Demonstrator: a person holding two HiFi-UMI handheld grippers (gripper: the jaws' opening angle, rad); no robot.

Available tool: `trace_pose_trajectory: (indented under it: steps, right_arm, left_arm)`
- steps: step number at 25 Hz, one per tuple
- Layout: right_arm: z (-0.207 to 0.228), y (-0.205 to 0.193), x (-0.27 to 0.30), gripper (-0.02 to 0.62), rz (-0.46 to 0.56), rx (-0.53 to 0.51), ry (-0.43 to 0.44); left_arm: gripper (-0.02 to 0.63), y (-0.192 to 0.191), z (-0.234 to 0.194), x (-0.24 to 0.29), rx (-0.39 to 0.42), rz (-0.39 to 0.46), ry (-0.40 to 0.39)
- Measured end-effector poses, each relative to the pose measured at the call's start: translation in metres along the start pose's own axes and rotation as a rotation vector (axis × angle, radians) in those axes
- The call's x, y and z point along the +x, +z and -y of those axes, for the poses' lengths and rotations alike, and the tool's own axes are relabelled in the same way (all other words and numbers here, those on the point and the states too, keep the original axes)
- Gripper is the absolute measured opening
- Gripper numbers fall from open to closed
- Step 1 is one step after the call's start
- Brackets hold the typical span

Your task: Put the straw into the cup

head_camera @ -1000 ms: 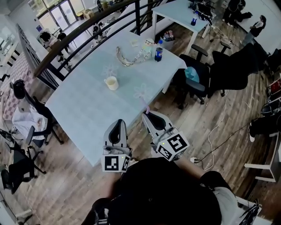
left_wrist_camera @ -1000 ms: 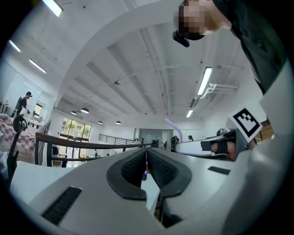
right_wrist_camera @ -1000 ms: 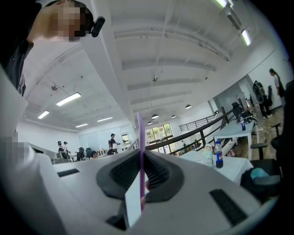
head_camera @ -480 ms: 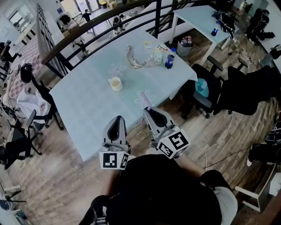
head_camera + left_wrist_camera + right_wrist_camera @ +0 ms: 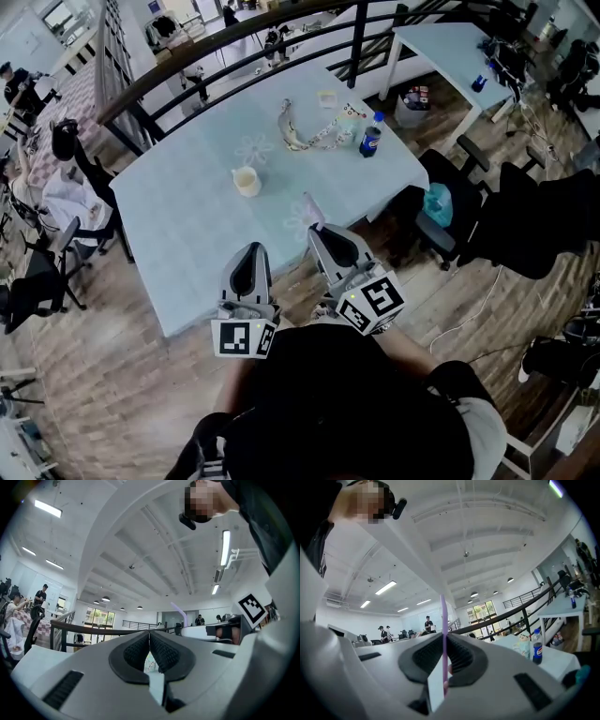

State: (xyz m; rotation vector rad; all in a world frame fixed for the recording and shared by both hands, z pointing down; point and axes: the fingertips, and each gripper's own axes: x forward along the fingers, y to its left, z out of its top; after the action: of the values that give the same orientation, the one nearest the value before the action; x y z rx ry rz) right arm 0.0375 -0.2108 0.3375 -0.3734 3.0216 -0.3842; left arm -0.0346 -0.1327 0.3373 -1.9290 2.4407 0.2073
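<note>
A small cream cup [image 5: 246, 181] stands upright on the pale blue table [image 5: 197, 234], well ahead of both grippers. My right gripper [image 5: 320, 232] reaches just over the table's near edge, shut on a thin pale purple straw [image 5: 444, 630]. The straw stands upright between the pads and rises above them. Its top end [image 5: 310, 208] shows beyond the jaw tips in the head view. My left gripper [image 5: 251, 251] hovers beside the right one, at the same table edge. In the left gripper view, the left gripper [image 5: 149, 638] is shut with nothing in it, and the straw [image 5: 180, 613] shows off to its right.
A blue-labelled bottle [image 5: 371, 137] and a pile of small items [image 5: 314, 131] sit at the table's far side. A dark railing [image 5: 234, 52] runs behind it. Office chairs [image 5: 441, 202] stand to the right and more to the left [image 5: 37, 281]. The floor is wood.
Both grippers have travelled level toward the table, so its near edge now lies under the jaw tips. The straw stays gripped upright in the right gripper. The left stays shut.
</note>
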Motion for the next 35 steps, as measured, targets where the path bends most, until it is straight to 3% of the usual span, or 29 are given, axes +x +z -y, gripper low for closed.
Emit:
trace_pose_trajectory:
  steps: [13, 28, 35]
  right_arm:
    - [0.032, -0.001, 0.038, 0.034, -0.030, -0.005, 0.028]
    - [0.035, -0.009, 0.138, 0.034, -0.102, -0.022, 0.067]
    - [0.042, -0.019, 0.199, 0.034, -0.137, -0.037, 0.071]
  left_arm:
    - [0.015, -0.014, -0.024, 0.029, -0.014, -0.019, 0.071]
    - [0.015, -0.017, -0.106, 0.099, -0.043, 0.007, 0.085]
    - [0.015, -0.028, -0.150, 0.122, -0.079, -0.024, 0.099]
